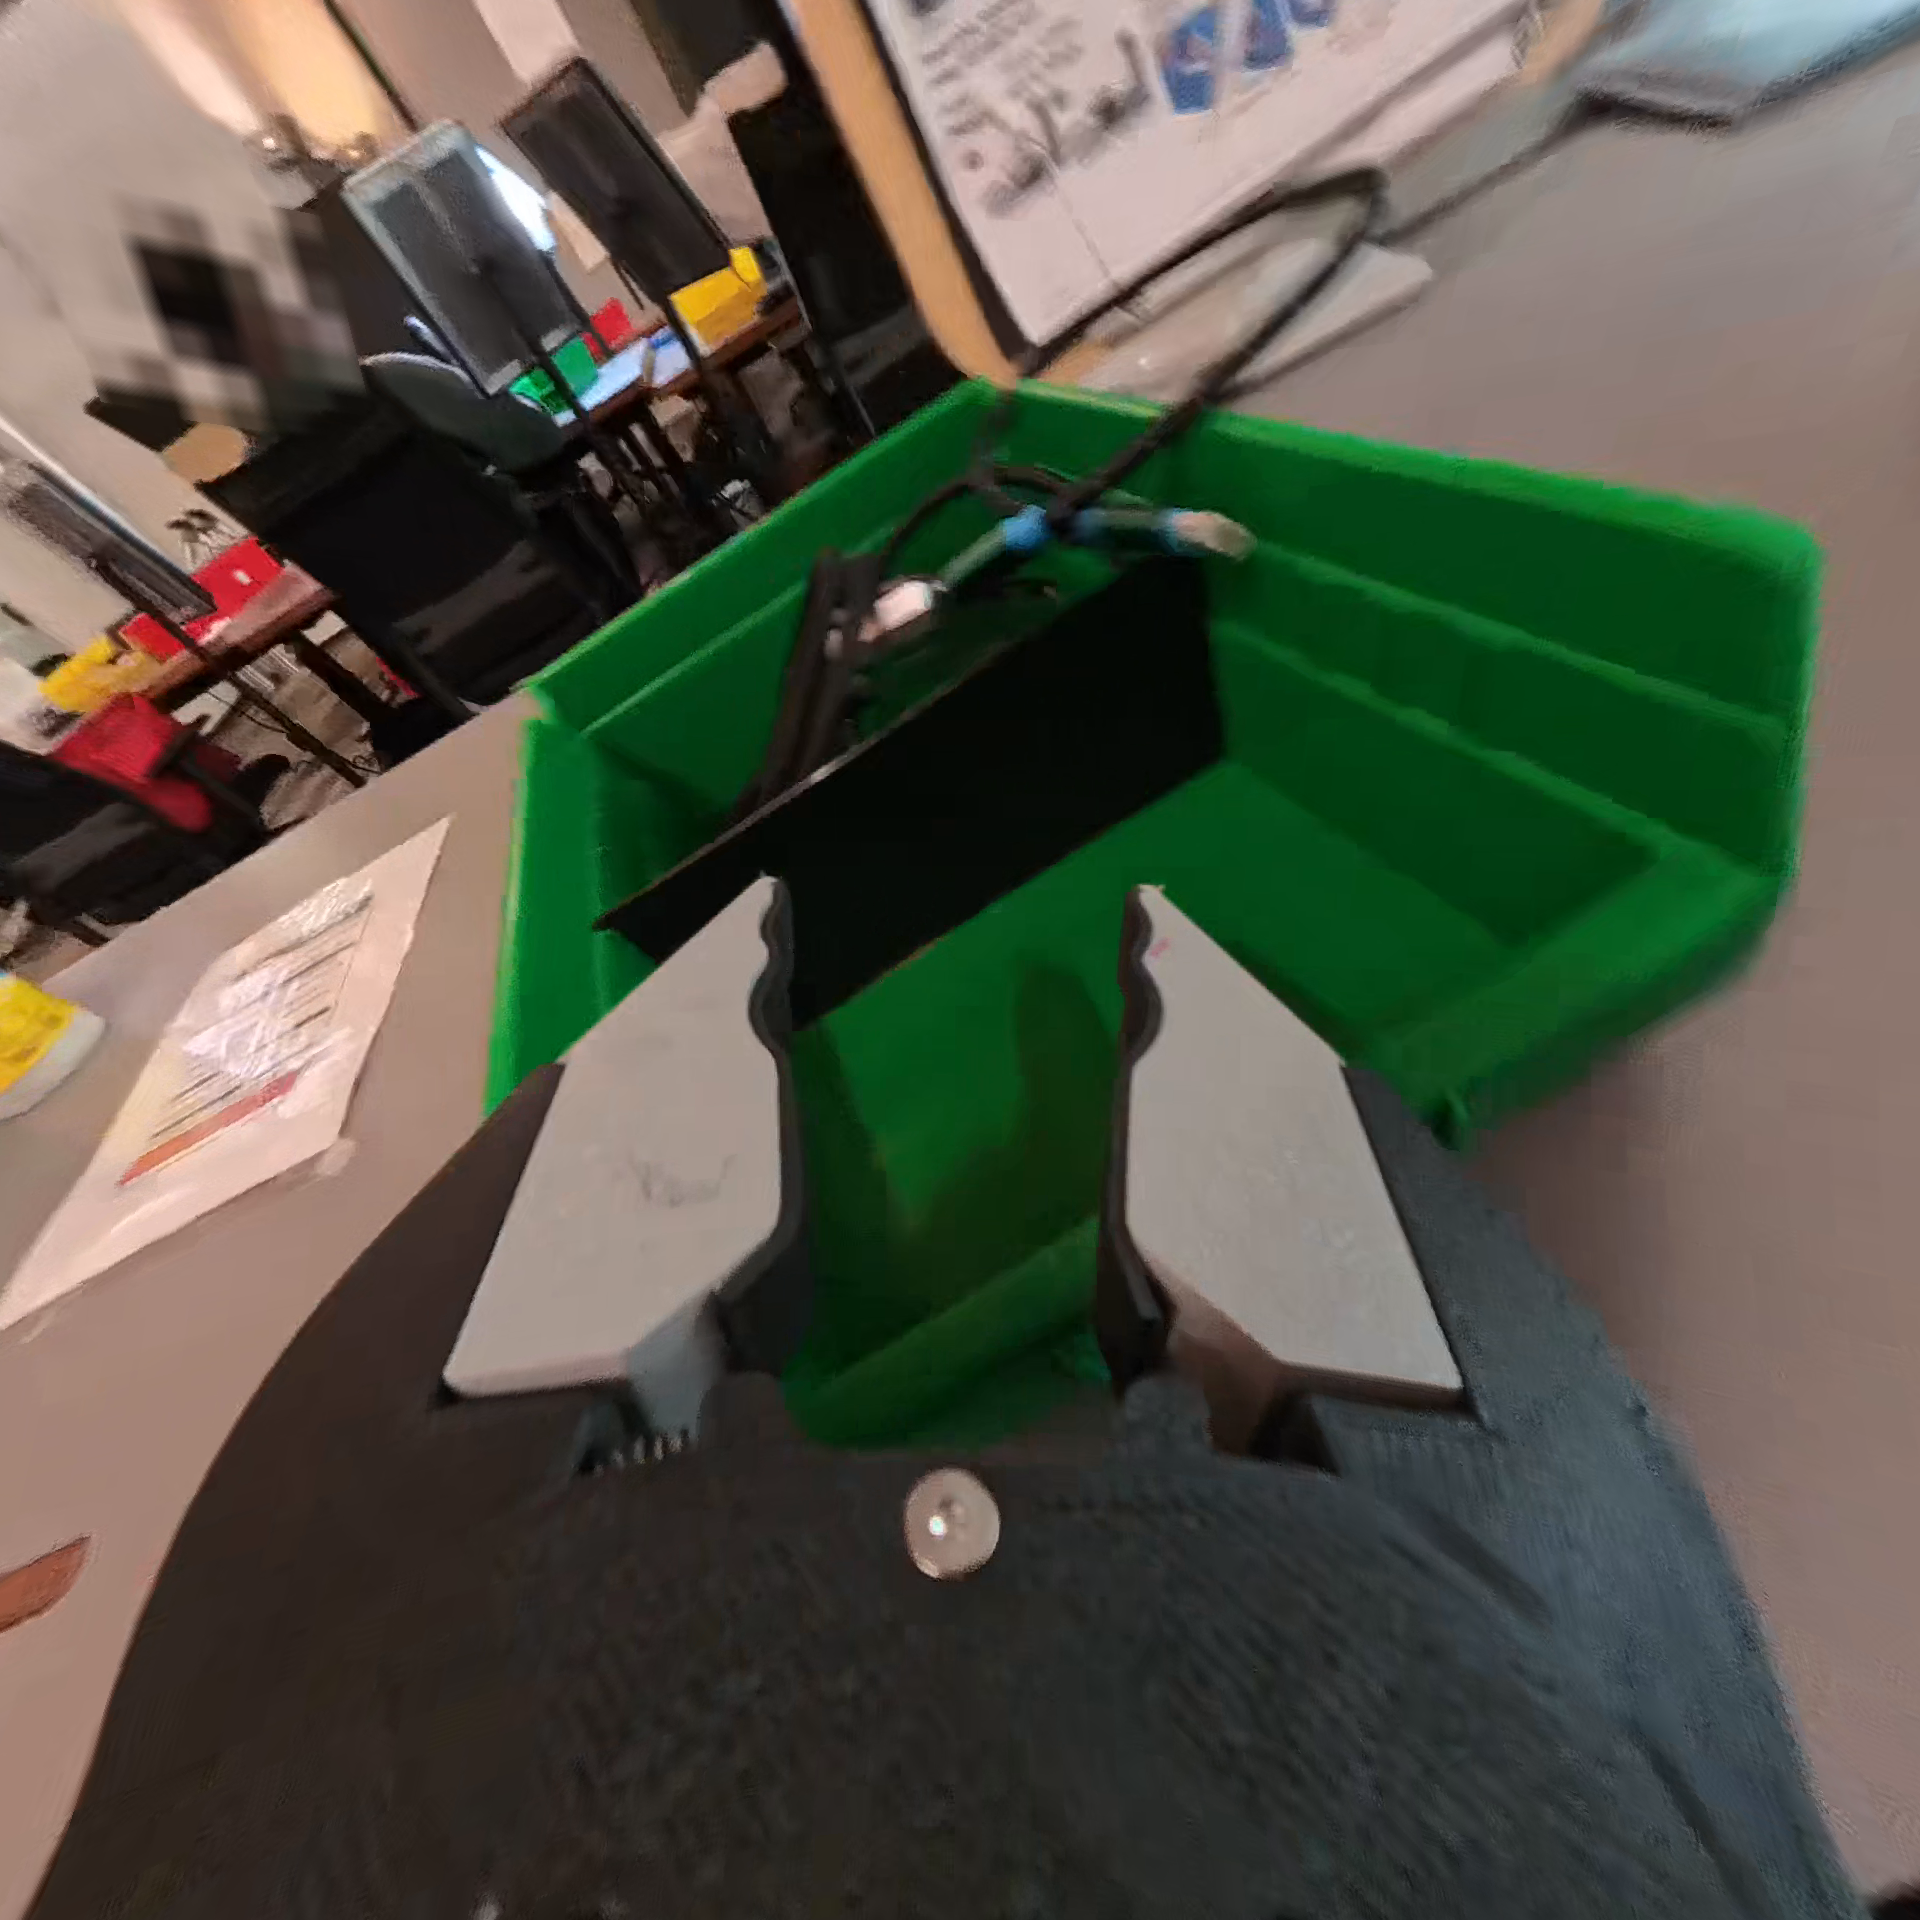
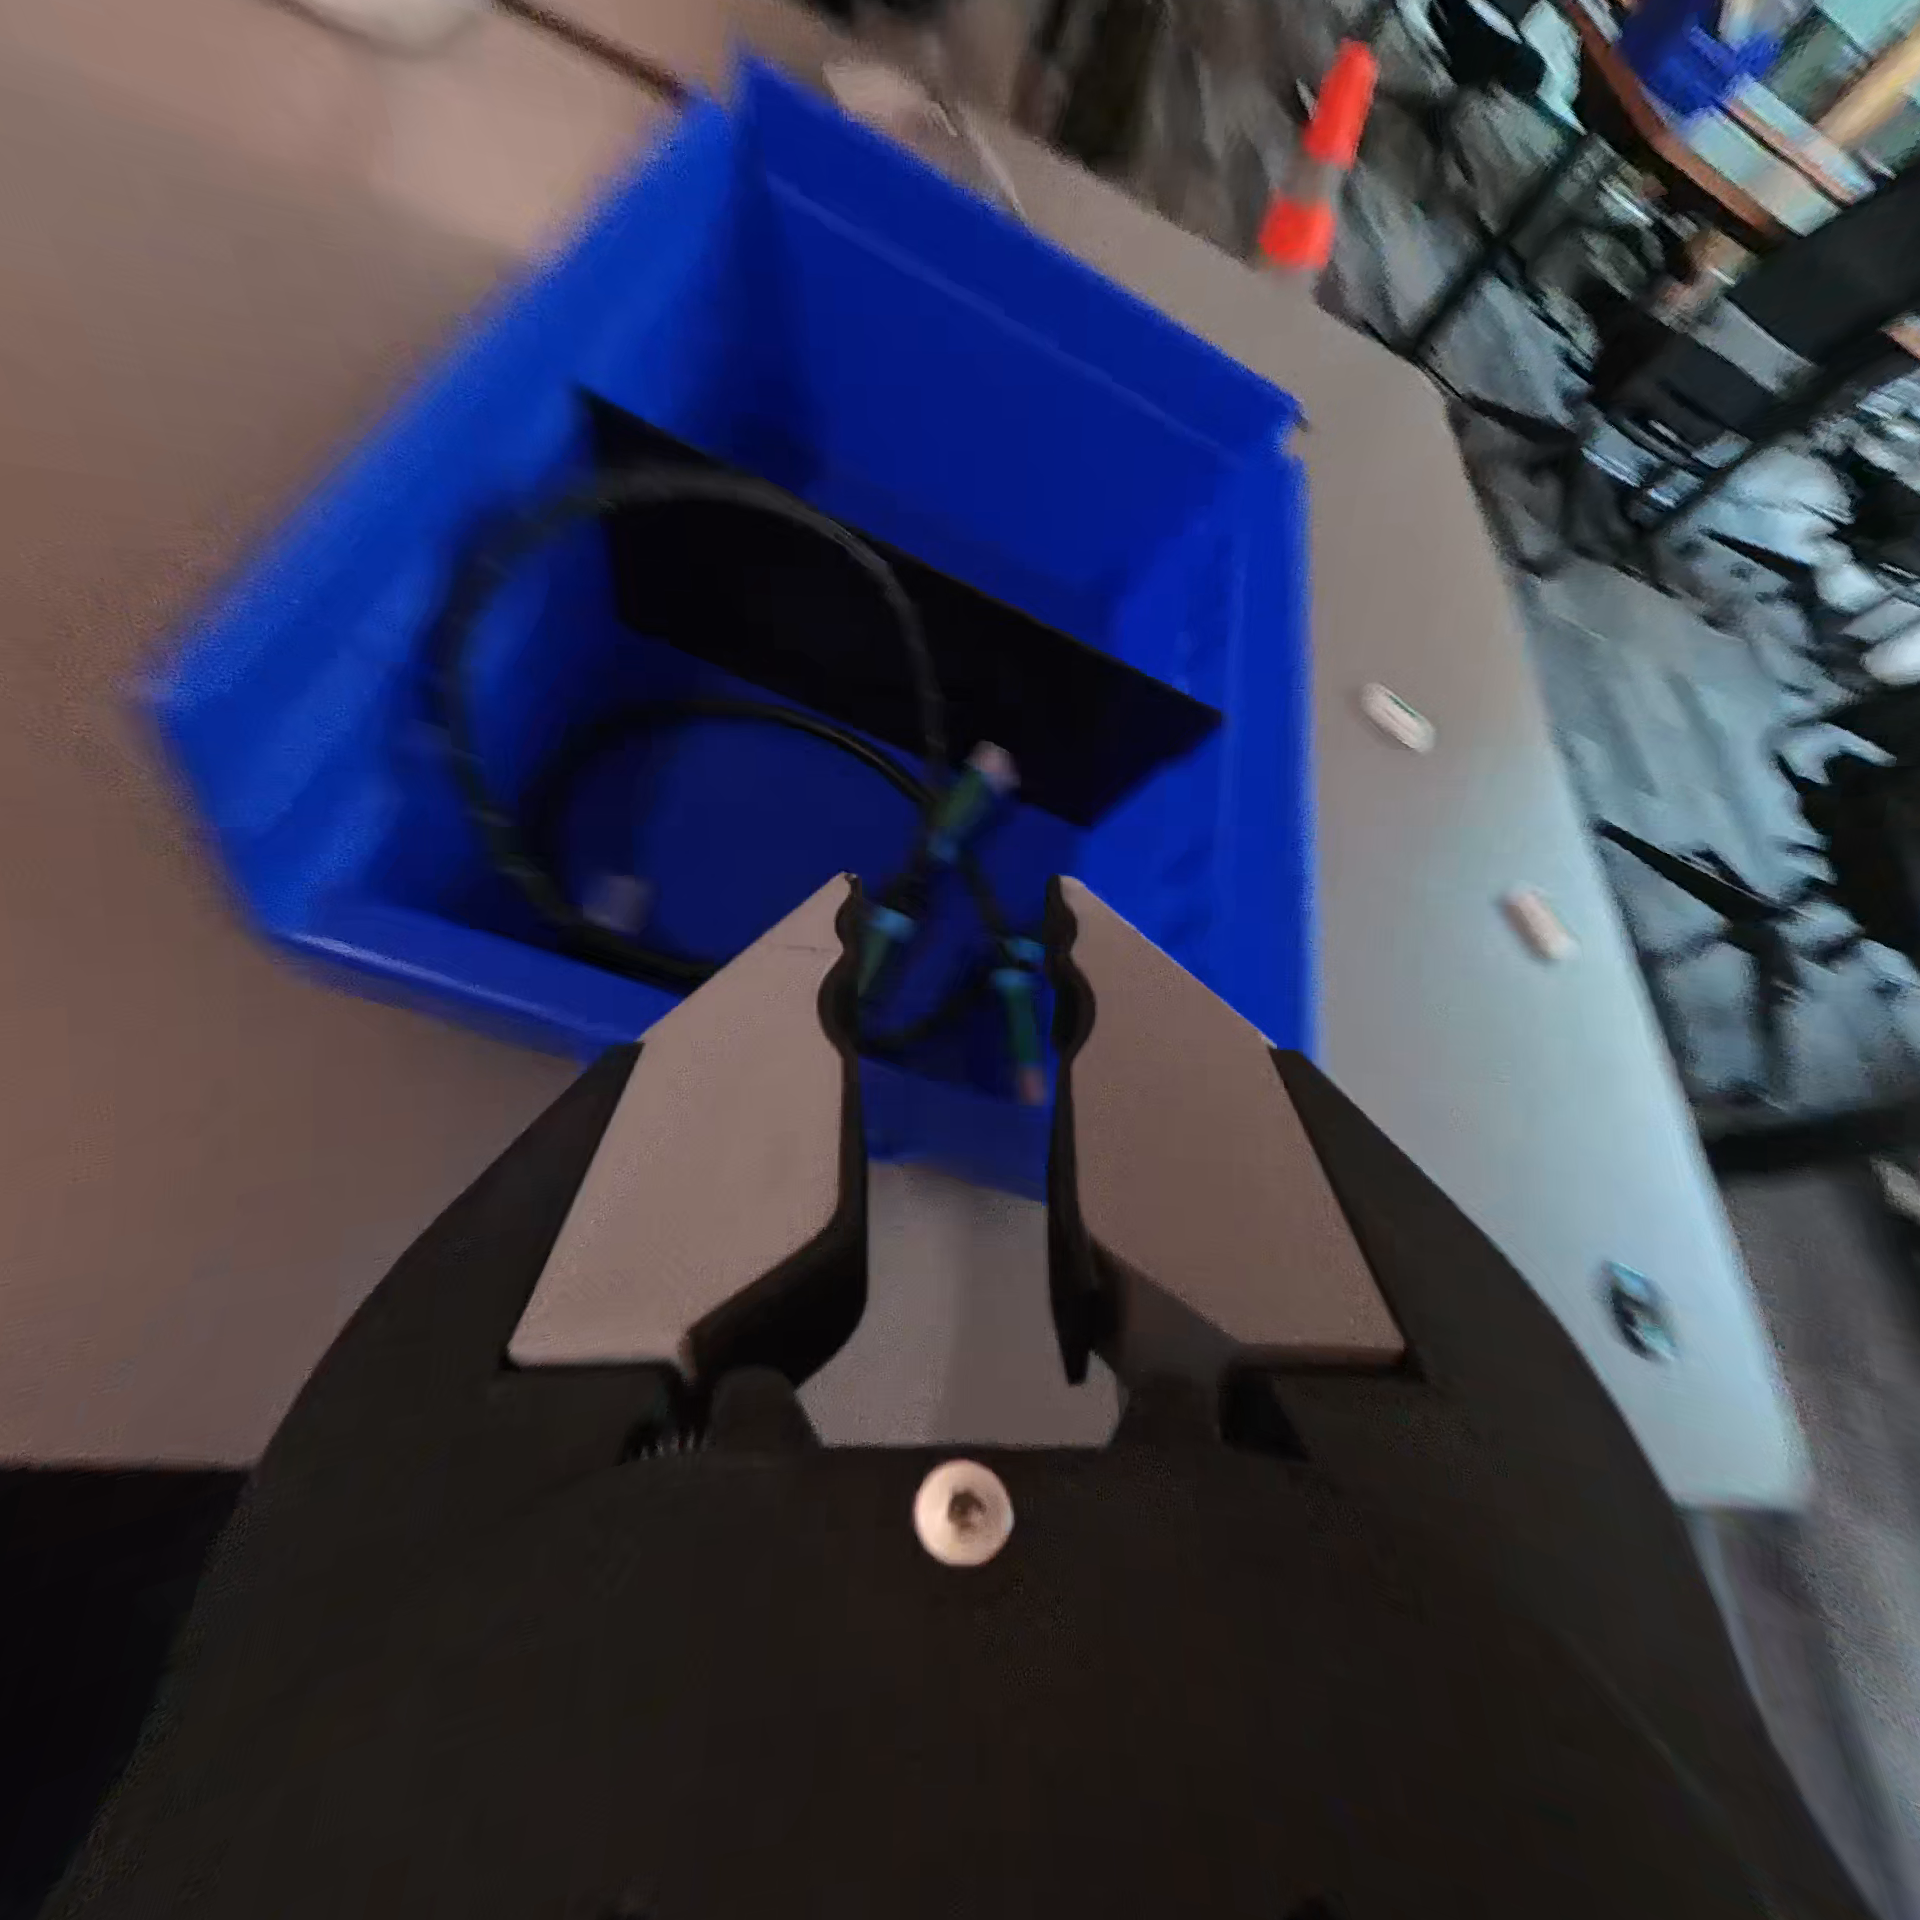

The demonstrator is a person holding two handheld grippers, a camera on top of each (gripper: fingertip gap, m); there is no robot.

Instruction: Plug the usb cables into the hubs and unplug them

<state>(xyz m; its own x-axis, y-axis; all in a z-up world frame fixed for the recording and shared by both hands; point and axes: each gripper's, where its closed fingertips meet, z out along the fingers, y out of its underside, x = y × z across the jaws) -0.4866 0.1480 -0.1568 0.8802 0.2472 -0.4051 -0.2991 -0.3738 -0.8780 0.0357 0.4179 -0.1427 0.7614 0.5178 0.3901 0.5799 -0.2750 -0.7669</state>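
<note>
In the left wrist view my left gripper point(image 1: 956, 909) is open and empty, its tips over the near compartment of a green bin point(image 1: 1507, 665). A black divider point(image 1: 997, 790) crosses the bin. Behind it lie black cables with blue-banded metal plugs point(image 1: 1101, 530). In the right wrist view my right gripper point(image 2: 951, 894) is open and empty above the near part of a blue bin point(image 2: 987, 343). That bin holds a black divider point(image 2: 831, 623) and coiled black cables with green and blue plugs point(image 2: 935, 862), which show between my fingertips.
Both bins stand on a grey table point(image 1: 1662, 1195). A laminated sheet point(image 1: 239, 1060) lies left of the green bin. The table's right edge point(image 2: 1621, 1039) carries small fittings. An orange cone point(image 2: 1320, 156) and desks with monitors and coloured bins point(image 1: 717, 296) stand beyond.
</note>
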